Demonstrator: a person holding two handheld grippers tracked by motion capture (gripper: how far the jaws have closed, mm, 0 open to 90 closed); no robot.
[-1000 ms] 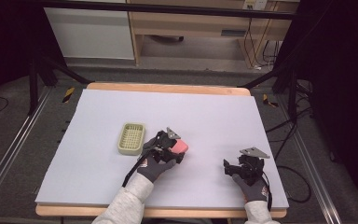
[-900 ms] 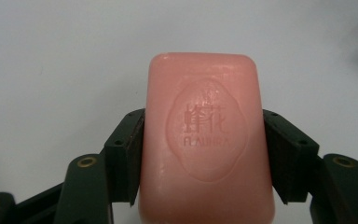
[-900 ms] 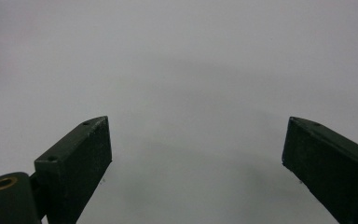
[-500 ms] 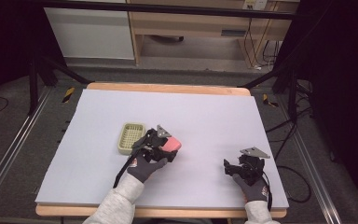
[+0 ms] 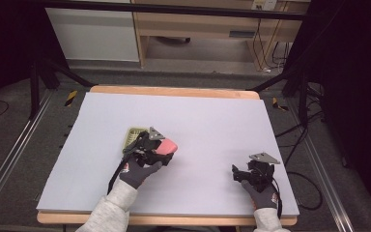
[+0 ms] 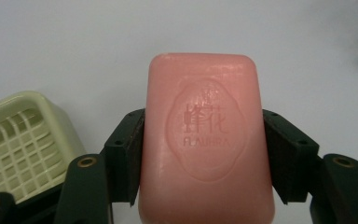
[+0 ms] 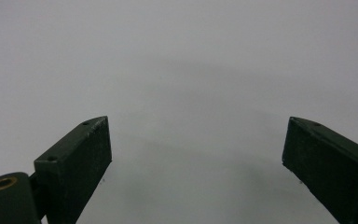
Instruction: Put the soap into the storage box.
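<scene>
So the left gripper [image 6: 205, 154] is clamped on the pink soap [image 6: 206, 140] right beside the soap dish [image 6: 21, 144], probably to drop it in; the right gripper [image 7: 196, 163] sits wide open, empty.

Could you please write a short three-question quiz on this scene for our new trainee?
1. True or false: the left tool grips the pink soap bar by its two long sides.
2. Multiple choice: in the left gripper view, where is the pale green soap dish? A) under the soap B) beside the soap, apart from it C) in the right tool
3. Short answer: what does the right tool hold?

Key
1. True; one jaw presses on each long side.
2. B; the dish stands on the white table and holds nothing.
3. Nothing; its jaws stand wide apart over the bare table.
</scene>
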